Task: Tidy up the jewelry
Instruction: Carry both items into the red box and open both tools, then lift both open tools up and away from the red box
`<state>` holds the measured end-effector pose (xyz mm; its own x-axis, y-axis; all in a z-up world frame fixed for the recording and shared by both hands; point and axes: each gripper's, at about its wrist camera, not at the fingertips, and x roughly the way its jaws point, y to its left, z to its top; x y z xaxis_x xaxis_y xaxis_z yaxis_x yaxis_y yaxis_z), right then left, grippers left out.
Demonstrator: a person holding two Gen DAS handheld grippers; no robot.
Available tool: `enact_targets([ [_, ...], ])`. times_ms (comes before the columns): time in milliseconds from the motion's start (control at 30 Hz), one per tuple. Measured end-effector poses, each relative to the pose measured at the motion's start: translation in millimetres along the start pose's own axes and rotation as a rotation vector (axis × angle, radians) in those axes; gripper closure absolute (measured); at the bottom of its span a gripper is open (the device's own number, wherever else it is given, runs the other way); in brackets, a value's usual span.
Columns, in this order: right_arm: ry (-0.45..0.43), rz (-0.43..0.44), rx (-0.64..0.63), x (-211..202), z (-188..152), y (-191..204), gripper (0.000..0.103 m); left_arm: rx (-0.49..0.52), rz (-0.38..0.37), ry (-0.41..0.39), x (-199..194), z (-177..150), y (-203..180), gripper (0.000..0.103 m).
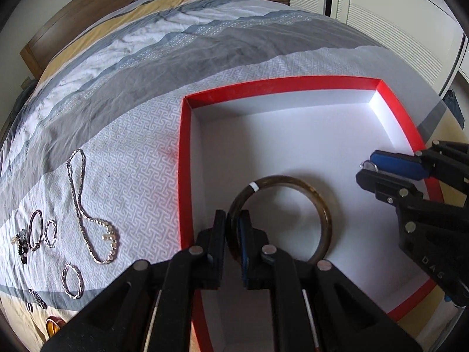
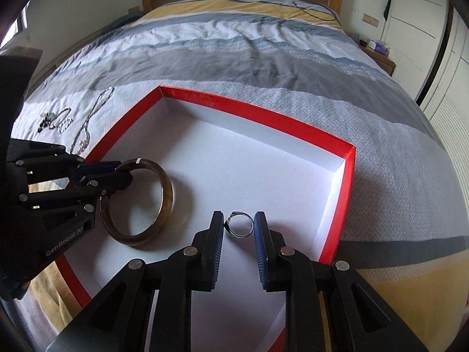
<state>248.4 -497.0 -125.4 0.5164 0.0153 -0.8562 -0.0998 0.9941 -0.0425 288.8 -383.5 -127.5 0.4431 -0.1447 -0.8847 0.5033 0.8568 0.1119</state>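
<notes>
A red box (image 1: 183, 158) with a white floor lies on the bed; it also shows in the right wrist view (image 2: 348, 176). My left gripper (image 1: 233, 223) is shut on a brown bangle (image 1: 321, 205), which rests on the box floor and also shows in the right wrist view (image 2: 167, 187). My right gripper (image 2: 239, 223) is shut on a small silver ring (image 2: 241, 224) just above the box floor. In the left wrist view the right gripper (image 1: 365, 168) reaches in from the right with the ring (image 1: 368, 165) at its tips.
More jewelry lies on the bedspread left of the box: a long chain necklace (image 1: 85, 214), several silver hoops (image 1: 73, 281) and a dark beaded piece (image 1: 23, 243). An orange object (image 1: 54, 324) sits at the lower left. Wardrobe doors (image 1: 381, 8) stand to the right.
</notes>
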Motion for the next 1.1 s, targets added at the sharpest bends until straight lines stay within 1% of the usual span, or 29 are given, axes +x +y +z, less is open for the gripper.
enact_targets([
  [100,0.023,-0.032,-0.041,1,0,4,0.081,0.015,0.012,-0.004,1,-1,-2,0.093],
  [200,0.022,-0.041,-0.031,-7,0,1,0.074,-0.011,-0.015,-0.001,-1,1,2,0.092],
  [267,0.009,-0.048,-0.018,-16,-2,-1,0.068,-0.011,-0.028,-0.006,-5,1,3,0.086],
  [300,0.001,-0.055,-0.013,-23,-3,-2,0.064,-0.011,-0.037,-0.011,-9,1,3,0.085],
  [367,-0.015,-0.067,-0.001,-37,-5,-5,0.062,-0.018,-0.056,-0.026,-21,-1,4,0.079],
  [433,-0.042,-0.074,0.025,-57,-8,-8,0.062,-0.023,-0.068,-0.061,-38,-3,6,0.075],
  [567,-0.085,-0.085,0.084,-97,-21,-11,0.062,-0.057,-0.104,-0.114,-77,-13,15,0.075],
  [600,-0.096,-0.089,0.094,-108,-26,-9,0.062,-0.058,-0.112,-0.125,-88,-17,17,0.075],
  [667,-0.114,-0.088,0.110,-126,-33,-2,0.062,-0.042,-0.098,-0.152,-112,-29,19,0.075],
  [767,-0.142,-0.078,0.127,-154,-46,13,0.062,-0.020,-0.084,-0.154,-142,-48,28,0.075],
  [833,-0.164,-0.063,0.140,-172,-55,27,0.062,-0.029,-0.061,-0.166,-160,-64,38,0.075],
  [967,-0.206,-0.040,0.141,-205,-68,57,0.062,-0.062,-0.008,-0.185,-197,-100,72,0.075],
  [1100,-0.254,-0.021,0.137,-236,-76,83,0.062,-0.120,0.045,-0.207,-237,-141,117,0.075],
])
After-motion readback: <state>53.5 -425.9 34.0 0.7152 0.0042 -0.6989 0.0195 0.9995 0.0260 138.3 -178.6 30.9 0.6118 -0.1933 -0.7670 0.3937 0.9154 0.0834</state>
